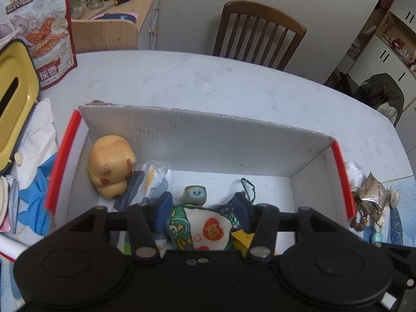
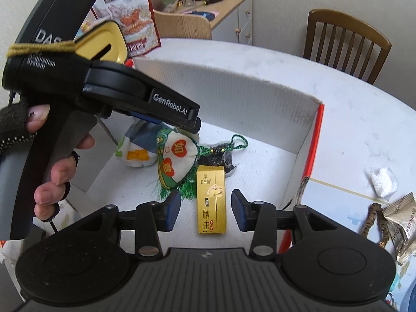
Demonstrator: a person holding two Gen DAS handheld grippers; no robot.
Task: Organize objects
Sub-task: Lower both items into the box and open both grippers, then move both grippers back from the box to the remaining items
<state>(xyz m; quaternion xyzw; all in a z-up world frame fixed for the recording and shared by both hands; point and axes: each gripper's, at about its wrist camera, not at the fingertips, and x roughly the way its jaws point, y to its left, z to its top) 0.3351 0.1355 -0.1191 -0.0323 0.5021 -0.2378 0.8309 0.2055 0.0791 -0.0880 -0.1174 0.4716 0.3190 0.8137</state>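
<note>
A white cardboard box with red edges (image 1: 208, 135) stands on the table and holds several items. My left gripper (image 1: 202, 212) is open above a white and green embroidered pouch (image 1: 205, 230) inside the box; it also shows in the right wrist view (image 2: 175, 160). A yellow squishy toy (image 1: 111, 166), a small cube with a smiling face (image 1: 194, 195) and a plastic packet (image 1: 148, 179) lie further in. My right gripper (image 2: 205, 210) is open over a gold carton (image 2: 211, 199) that lies flat on the box floor (image 2: 260, 176). The left gripper's body (image 2: 140, 98) reaches in from the left.
A yellow tissue box (image 1: 13, 101) and a printed snack bag (image 1: 36, 26) stand at the left. Blue cloth (image 1: 36, 197) lies beside the box. Foil packets (image 2: 400, 223), a braided cord (image 2: 377, 223) and a plastic wrap (image 2: 383, 179) lie to the right. A wooden chair (image 1: 257, 33) stands behind the table.
</note>
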